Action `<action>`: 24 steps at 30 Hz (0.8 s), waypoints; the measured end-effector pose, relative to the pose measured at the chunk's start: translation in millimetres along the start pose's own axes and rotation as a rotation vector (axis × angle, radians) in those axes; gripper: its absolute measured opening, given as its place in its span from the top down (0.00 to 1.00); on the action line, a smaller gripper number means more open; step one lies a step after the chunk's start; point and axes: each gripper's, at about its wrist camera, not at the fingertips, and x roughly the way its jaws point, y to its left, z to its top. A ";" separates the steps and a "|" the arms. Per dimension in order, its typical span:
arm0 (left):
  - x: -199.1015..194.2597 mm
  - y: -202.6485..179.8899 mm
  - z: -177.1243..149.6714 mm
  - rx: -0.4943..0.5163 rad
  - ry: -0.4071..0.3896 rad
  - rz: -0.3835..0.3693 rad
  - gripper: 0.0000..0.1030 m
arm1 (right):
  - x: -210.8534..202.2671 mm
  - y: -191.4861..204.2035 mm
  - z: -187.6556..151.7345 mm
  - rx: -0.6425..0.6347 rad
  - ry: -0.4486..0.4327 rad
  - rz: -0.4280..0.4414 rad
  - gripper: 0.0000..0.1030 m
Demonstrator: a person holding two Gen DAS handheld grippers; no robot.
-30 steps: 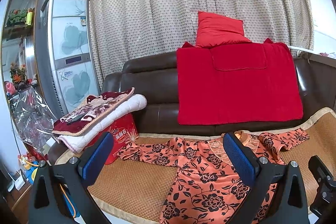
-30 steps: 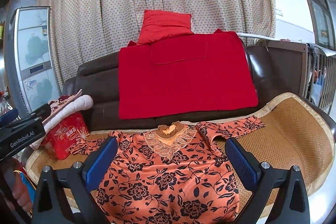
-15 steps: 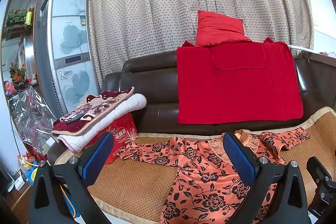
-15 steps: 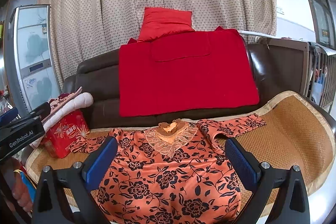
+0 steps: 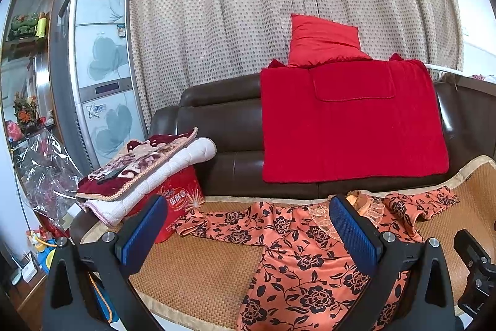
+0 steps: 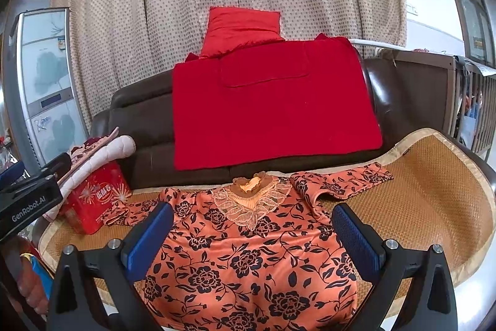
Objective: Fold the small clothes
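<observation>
My left gripper (image 5: 248, 233) and right gripper (image 6: 252, 238) both hover with jaws spread wide, holding nothing, above the orange floral blouse (image 6: 251, 262) lying flat on the sofa's woven mat (image 6: 434, 194).

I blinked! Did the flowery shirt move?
No. The shirt still lies flat; its collar sits just below the red blanket, same as before.
</observation>
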 end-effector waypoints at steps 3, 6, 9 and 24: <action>1.1 -0.7 -0.4 0.000 0.001 0.002 0.00 | 1.6 -0.4 -0.6 0.004 0.004 0.003 0.00; 2.3 -0.8 -1.0 -0.004 0.002 0.001 0.00 | 2.3 -0.3 -0.8 0.001 0.003 0.001 0.00; 4.1 -1.2 -1.6 -0.004 0.005 0.002 0.00 | 5.0 -0.6 -2.0 0.004 0.009 0.001 0.00; 30.1 -3.6 -8.2 0.003 0.033 0.004 0.00 | 28.8 0.5 1.6 0.011 0.033 -0.007 0.00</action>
